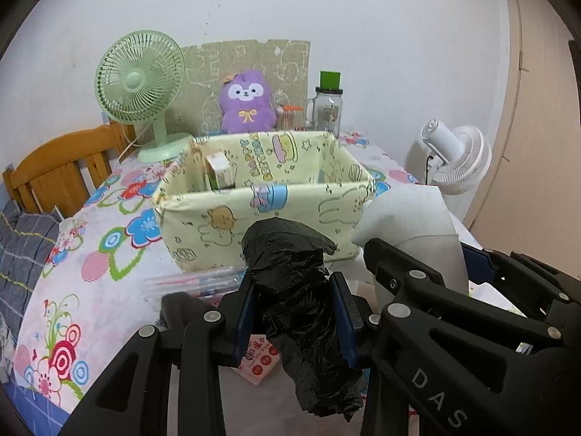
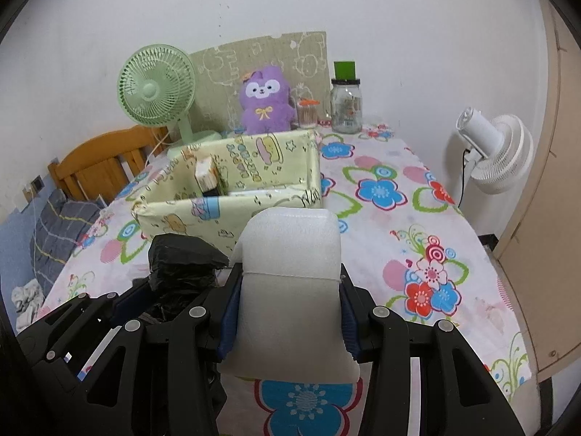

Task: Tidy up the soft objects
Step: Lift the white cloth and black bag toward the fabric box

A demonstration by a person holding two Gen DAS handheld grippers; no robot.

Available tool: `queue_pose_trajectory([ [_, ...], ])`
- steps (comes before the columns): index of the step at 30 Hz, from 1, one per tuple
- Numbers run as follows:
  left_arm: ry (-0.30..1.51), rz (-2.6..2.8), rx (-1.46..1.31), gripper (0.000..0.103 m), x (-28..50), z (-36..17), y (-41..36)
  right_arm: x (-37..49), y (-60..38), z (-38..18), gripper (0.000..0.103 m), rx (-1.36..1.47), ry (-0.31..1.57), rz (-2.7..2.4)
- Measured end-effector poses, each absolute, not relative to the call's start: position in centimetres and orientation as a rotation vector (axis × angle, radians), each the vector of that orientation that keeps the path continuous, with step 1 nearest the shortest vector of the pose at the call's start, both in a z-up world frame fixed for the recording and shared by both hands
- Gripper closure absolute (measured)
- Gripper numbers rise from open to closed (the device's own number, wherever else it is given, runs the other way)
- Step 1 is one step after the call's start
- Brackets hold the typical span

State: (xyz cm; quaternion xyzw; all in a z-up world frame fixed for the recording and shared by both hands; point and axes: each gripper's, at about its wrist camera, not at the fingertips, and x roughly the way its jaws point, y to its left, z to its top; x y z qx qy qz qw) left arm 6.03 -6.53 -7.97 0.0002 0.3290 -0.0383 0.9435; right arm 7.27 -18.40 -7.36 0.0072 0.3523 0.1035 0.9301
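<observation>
My left gripper (image 1: 296,318) is shut on a crumpled black plastic bag (image 1: 294,290), which sticks up above the fingers and hangs below them. My right gripper (image 2: 288,314) is shut on a folded white foam sheet (image 2: 290,283); in the left wrist view that foam sheet (image 1: 410,218) and the right gripper's fingers (image 1: 406,276) show at the right. The black bag (image 2: 181,258) shows at the left of the right wrist view. Just beyond both stands a pale yellow fabric storage box (image 1: 261,200) (image 2: 236,196) with cartoon prints, open on top, holding a small carton (image 1: 219,172).
A floral tablecloth (image 2: 399,218) covers the table. Behind the box stand a green desk fan (image 1: 139,83), a purple plush toy (image 1: 247,103), a glass jar (image 1: 326,109) and a printed board. A white fan (image 2: 497,149) is off the right edge, a wooden chair (image 1: 58,170) at left. Packets (image 1: 196,283) lie under my left gripper.
</observation>
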Motion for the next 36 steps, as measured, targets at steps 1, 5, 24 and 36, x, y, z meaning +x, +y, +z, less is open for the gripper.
queue_pose_trajectory([
  [1,0.666,-0.079,0.000,0.064,5.9,-7.7,-6.5,7.2,-18.3,-7.0,0.053,0.013,0.716,0.212],
  [5,0.643,-0.080,0.001,0.064,5.5,-6.5,-6.3,6.8,-18.1,-6.0,0.053,0.009,0.697,0.212],
  [24,0.560,-0.079,-0.002,0.064,5.0,-1.8,-5.7,5.9,-17.5,-0.8,0.053,-0.008,0.608,0.205],
  [36,0.522,-0.077,0.002,0.064,5.6,0.6,-5.3,6.4,-16.9,1.9,0.053,-0.022,0.571,0.212],
])
